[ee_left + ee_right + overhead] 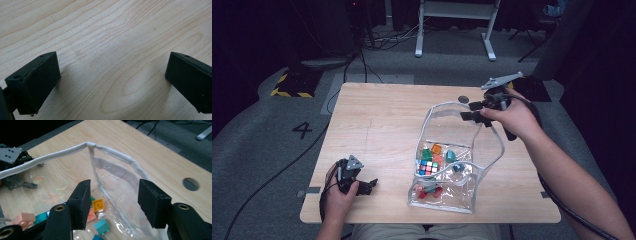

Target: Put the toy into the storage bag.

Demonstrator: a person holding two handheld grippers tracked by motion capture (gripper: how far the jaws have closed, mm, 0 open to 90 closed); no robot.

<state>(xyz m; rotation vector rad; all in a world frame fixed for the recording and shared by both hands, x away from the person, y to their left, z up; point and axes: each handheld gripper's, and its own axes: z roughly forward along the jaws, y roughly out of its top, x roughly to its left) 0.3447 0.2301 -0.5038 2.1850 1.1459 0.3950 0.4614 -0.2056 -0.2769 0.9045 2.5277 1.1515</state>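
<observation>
The right tongs [473, 111] hang above the far end of the bag [447, 165], jaws apart and pressing on nothing; in the right gripper view the bag's clear wall and white piping [113, 155] rise between and beyond the jaws without touching the pads. The left tongs [367, 186] rest low at the near left corner of the surface [377, 120], well apart from the bag, jaws wide with only bare wood [110, 50] between them. The bag is a clear plastic pouch with a white rim, lying on the right half of the surface with its mouth gaping toward the far edge, the rim standing up in a loop. Inside lie small toys: a colour cube [428, 167] near the middle, an orange brick [98, 205] and teal brick [102, 226] just beside it, a pink brick [23, 219], and red pieces [429, 191] at the near end. A round hole [191, 184] in the surface sits beyond the bag, near the right hand [512, 119]. Around the surface lies grey carpet [257, 150] with cables.
</observation>
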